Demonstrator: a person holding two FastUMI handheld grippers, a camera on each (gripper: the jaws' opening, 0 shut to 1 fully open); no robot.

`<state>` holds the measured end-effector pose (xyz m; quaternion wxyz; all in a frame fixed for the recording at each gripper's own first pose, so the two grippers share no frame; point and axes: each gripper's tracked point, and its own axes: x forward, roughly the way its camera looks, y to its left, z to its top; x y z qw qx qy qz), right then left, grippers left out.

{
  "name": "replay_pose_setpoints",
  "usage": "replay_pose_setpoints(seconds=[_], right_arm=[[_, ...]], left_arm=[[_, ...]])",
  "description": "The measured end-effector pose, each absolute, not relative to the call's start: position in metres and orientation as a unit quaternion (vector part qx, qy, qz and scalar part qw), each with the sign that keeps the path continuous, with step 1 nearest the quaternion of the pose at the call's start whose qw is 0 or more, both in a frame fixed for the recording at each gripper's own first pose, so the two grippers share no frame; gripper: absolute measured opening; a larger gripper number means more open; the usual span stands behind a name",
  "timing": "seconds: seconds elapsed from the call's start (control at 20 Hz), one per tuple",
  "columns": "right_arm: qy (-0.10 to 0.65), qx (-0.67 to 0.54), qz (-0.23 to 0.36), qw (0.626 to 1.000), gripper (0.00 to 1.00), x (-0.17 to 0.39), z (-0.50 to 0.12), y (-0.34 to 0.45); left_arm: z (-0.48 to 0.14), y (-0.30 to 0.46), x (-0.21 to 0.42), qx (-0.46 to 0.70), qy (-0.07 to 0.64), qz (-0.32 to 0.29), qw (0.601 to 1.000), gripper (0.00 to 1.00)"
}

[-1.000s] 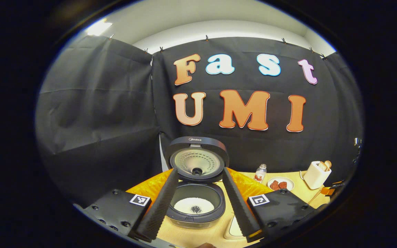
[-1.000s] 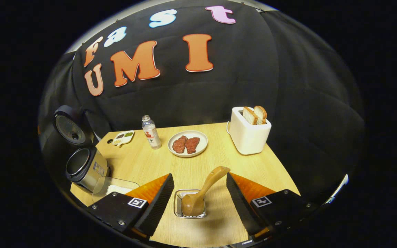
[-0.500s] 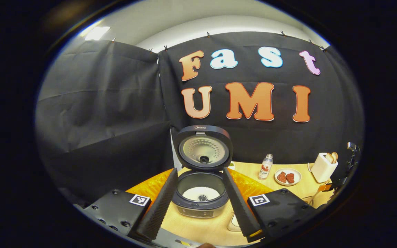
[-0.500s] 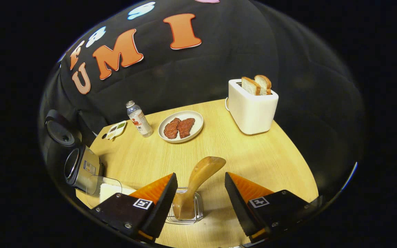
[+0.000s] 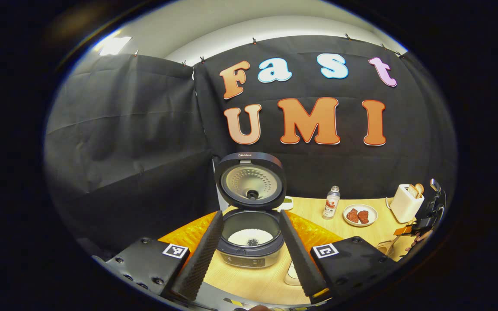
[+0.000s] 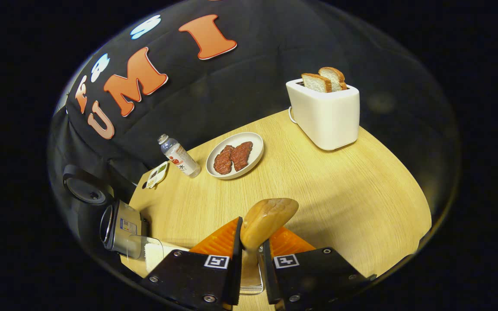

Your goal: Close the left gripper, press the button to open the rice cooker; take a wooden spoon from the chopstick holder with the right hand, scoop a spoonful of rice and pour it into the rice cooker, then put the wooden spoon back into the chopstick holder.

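Right now your right gripper (image 6: 249, 255) pinches the one wooden spoon (image 6: 265, 221) by its handle, which rises up and away from the chopstick holder (image 6: 251, 283) below. Your left gripper (image 5: 249, 252) hangs spread before the one rice cooker (image 5: 251, 239), lid up, far to the spoon's left.

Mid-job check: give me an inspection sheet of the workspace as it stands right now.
Surface: light wooden table.
Job's things: black rice cooker, lid up, white rice inside; brown wooden spoon standing in wire chopstick holder; clear rice container.
Clutter: white toaster with bread; round white plate of meat; clear plastic bottle; small sauce dish.
Grippers: left hand-held gripper open, in front of the cooker; right hand-held gripper closed on the spoon handle.
Cables: nothing seen.
Surroundings: black cloth wall.
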<state>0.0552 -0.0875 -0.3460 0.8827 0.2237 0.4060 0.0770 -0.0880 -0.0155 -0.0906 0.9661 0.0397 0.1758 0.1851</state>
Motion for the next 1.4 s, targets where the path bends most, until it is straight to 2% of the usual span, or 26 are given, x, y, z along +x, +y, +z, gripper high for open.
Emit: replay_pose_setpoints(seconds=[0.05, 0.3, 0.4, 0.55, 0.85, 0.9, 1.0, 1.2, 1.4], right_arm=[[0.400, 0.232, 0.078, 0.883, 0.22, 0.052, -0.343, -0.087], [0.368, 0.244, 0.068, 0.895, 0.18, 0.031, -0.332, -0.088], [0.393, 0.259, 0.068, 0.880, 0.13, 0.020, -0.334, -0.082], [0.396, 0.253, 0.046, 0.881, 0.12, 0.016, -0.332, -0.086], [0.331, 0.239, 0.016, 0.913, 0.11, 0.024, -0.268, -0.091], [0.319, 0.237, 0.019, 0.918, 0.11, 0.026, -0.253, -0.089], [0.301, 0.237, 0.033, 0.923, 0.11, 0.026, -0.227, -0.075], [0.298, 0.229, 0.096, 0.922, 0.11, 0.015, -0.196, -0.022], [0.309, 0.197, 0.162, 0.916, 0.11, -0.002, -0.189, 0.046]], left_arm=[[-0.092, -0.019, -0.084, 0.039, 0.175, 0.180, 0.967, 0.89], [-0.099, -0.029, -0.072, 0.040, 0.172, 0.149, 0.973, 0.87], [-0.106, -0.028, -0.068, 0.037, 0.178, 0.140, 0.973, 0.87], [-0.113, -0.025, -0.066, 0.013, 0.184, 0.131, 0.974, 0.89], [-0.103, 0.011, -0.064, 0.020, 0.159, 0.144, 0.977, 0.91], [-0.100, 0.021, -0.062, 0.025, 0.152, 0.151, 0.976, 0.98], [-0.100, 0.039, -0.062, 0.029, 0.148, 0.161, 0.975, 0.99], [-0.117, 0.050, -0.062, 0.013, 0.165, 0.136, 0.977, 1.00], [-0.123, 0.063, -0.064, 0.021, 0.172, 0.129, 0.976, 1.00]])
